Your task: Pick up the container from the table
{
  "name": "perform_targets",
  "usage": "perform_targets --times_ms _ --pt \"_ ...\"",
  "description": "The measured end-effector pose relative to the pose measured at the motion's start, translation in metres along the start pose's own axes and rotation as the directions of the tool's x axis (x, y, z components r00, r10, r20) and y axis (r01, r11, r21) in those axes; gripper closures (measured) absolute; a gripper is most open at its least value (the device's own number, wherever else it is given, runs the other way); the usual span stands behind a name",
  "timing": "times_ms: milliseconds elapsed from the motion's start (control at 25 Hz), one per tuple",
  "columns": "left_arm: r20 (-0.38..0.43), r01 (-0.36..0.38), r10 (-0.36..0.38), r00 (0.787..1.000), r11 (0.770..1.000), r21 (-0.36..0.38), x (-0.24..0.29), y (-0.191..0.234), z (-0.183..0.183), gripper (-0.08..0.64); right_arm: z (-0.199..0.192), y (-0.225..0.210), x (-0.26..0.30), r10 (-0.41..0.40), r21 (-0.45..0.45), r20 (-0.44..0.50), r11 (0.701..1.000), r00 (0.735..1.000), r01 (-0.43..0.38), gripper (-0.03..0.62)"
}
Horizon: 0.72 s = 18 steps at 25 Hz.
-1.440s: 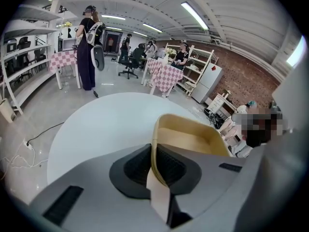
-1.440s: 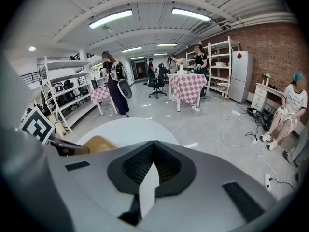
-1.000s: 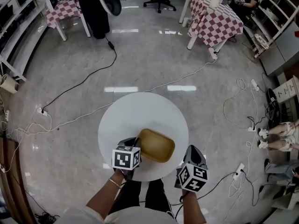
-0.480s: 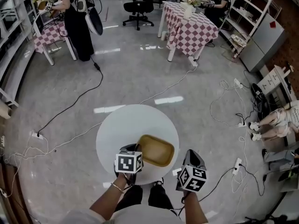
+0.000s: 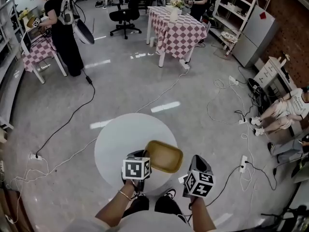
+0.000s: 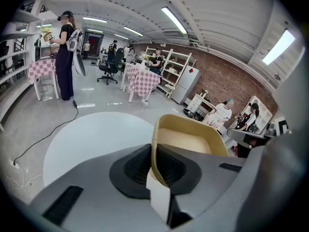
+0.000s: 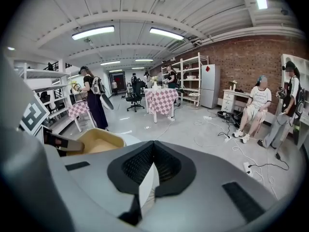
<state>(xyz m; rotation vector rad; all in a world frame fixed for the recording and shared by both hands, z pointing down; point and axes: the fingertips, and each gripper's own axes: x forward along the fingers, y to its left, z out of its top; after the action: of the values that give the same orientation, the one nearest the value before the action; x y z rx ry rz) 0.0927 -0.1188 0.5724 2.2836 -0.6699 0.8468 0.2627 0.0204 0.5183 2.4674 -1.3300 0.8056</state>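
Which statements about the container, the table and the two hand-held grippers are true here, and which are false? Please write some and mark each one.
1. The left hand-held gripper is shut on the rim of the container. True.
2. The right hand-held gripper also holds the container. False: its jaws are together with nothing between them, and the container is off to its side.
3. The table is round and white. True.
4. The container is filled with objects. False: the left gripper view shows its yellow inside bare.
5. The container is blue. False: it is tan yellow.
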Motion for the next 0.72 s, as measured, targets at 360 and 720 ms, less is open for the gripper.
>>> perform_targets --times_ms 360,720 --pt "-0.002 0.029 -0.029 1.0 0.999 0.032 0.014 -0.041 0.005 0.525 0.004 -0.043 -0.008 -0.035 0.036 0.025 0.999 0.999 0.034 0.568" --pt "-0.032 0.08 -0.077 0.996 0.991 0.104 0.036 -0.112 0.007 0.525 0.005 -0.111 -0.029 -0.091 0.081 0.037 0.993 0.995 0.088 0.568"
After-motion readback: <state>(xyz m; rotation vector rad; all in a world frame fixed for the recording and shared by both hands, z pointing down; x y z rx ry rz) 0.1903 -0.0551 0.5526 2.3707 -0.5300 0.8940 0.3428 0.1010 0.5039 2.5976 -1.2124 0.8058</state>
